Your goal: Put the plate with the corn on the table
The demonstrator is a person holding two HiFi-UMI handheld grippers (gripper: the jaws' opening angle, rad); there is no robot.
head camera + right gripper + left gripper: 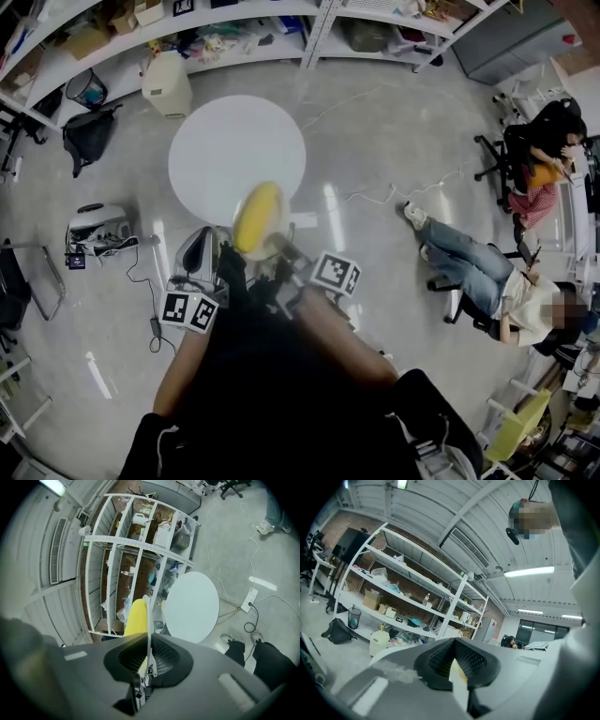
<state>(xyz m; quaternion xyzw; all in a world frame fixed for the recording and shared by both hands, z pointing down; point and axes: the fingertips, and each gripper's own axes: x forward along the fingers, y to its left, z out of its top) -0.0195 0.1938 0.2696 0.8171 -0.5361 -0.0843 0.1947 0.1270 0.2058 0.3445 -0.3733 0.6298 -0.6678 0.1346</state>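
Both of the person's bare forearms reach forward from the body and converge. The left gripper [225, 255] and the right gripper [286, 251] meet from opposite sides on one plate [279, 232]. Each gripper's marker cube sits just behind it in the head view.

Left gripper view: the left gripper [454, 660] points about level toward the shelving [408, 597]. Its jaws are clenched on the plate [459, 686], which shows as a thin pale edge with a yellow sliver.

Right gripper view: the right gripper [147, 656] tips downward toward the floor and is rolled, so the shelving appears sideways. Its jaws grasp the plate [149, 620], which is seen edge-on as a thin white line. The corn [136, 618] is a smooth yellow cob lying along one face of it.

Head view: the plate is tilted and the corn [258, 214] covers most of it. The plate is held in the air between the two grippers. It lies against the near edge of the round white desk [237, 150] in the picture but is not resting on it. In the right gripper view the desk [192, 606] stands beyond and below the plate, apart from it.
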